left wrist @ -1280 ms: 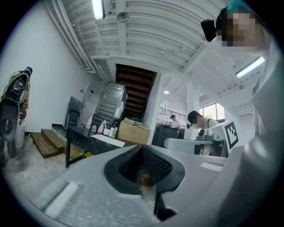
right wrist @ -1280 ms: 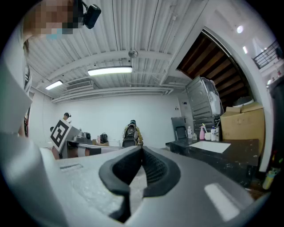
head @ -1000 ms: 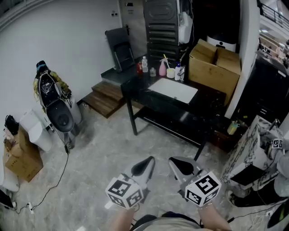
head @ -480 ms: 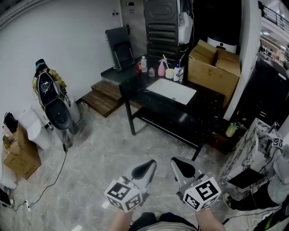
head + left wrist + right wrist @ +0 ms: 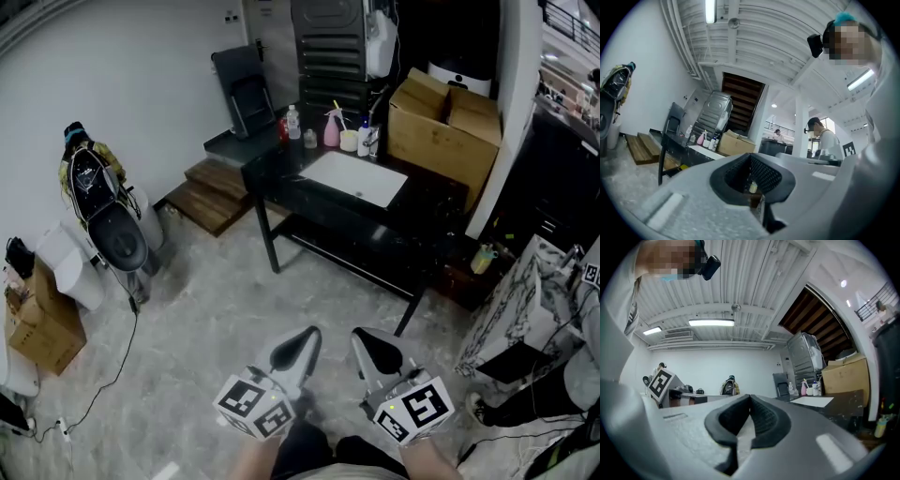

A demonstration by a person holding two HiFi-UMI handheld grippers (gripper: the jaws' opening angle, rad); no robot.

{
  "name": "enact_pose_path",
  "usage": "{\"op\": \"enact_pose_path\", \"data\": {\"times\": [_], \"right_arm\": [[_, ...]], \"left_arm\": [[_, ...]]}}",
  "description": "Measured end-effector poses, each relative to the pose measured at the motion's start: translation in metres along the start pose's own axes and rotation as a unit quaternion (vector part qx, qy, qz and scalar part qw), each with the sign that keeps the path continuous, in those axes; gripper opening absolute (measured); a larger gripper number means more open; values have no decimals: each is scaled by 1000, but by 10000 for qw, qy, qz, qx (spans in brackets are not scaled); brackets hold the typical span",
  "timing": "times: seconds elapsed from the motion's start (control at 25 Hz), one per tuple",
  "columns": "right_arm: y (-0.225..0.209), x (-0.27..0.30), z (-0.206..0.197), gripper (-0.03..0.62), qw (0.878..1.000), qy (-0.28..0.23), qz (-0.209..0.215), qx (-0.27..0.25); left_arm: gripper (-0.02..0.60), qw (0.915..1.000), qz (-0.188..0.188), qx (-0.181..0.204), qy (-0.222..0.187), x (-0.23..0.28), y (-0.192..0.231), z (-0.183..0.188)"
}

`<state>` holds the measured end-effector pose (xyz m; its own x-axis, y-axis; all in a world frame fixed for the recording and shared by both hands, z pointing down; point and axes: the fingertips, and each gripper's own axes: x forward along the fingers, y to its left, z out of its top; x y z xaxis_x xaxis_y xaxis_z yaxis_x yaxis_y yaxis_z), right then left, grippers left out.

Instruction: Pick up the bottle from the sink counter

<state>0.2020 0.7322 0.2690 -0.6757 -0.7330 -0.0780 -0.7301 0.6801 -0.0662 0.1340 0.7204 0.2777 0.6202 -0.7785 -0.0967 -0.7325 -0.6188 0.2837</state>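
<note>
Nearest the viewer, the left gripper (image 5: 751, 159) and the right gripper (image 5: 749, 401) are held side by side at waist level above the pale floor (image 5: 206, 319); in each, the dark ribbed pads are pressed together with nothing between them. Well beyond them stands the black sink counter (image 5: 427, 202), with a white basin (image 5: 356, 178) set into its top. The bottle (image 5: 292, 122), taken here to be the clear one with a pale cap, stands upright at the counter's far left corner, just beside a small red item (image 5: 281, 132). To its right are a pink spray bottle (image 5: 332, 129), a pale cup (image 5: 349, 141) and further small containers too small to identify. A cardboard box (image 5: 441, 117) sits at the far right end. The bottle is probably thin plastic: light, smooth, and liable to dent or slip under a hard squeeze; its fill level cannot be read. The likeliest hold is across the straight body at mid-height, below the shoulder, approached from the open front-left so the jaws clear its neighbours.
</note>
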Motion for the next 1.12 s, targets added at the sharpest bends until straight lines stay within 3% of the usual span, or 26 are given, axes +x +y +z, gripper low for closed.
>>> {"op": "enact_pose_path", "data": {"times": [0.28,0.48,0.76,0.92,1.12], "right_arm": [[-37,69,-20,3,9997,176,-106,109],[-51,146,-14,3,9991,307,-7,-284],[-59,258,-13,3,9992,191,132,-329],[-76,304,-16,3,9991,196,-44,-368],[-90,335,-31,3,9988,316,-254,-259]], "left_arm": [[8,9998,-142,-43,135,42,64,2],[7,9993,-361,-9,82,76,124,24],[8,9975,-534,433,149,110,218,60],[8,9980,-492,401,67,124,268,76],[8,9966,-726,284,267,143,303,73]]}}
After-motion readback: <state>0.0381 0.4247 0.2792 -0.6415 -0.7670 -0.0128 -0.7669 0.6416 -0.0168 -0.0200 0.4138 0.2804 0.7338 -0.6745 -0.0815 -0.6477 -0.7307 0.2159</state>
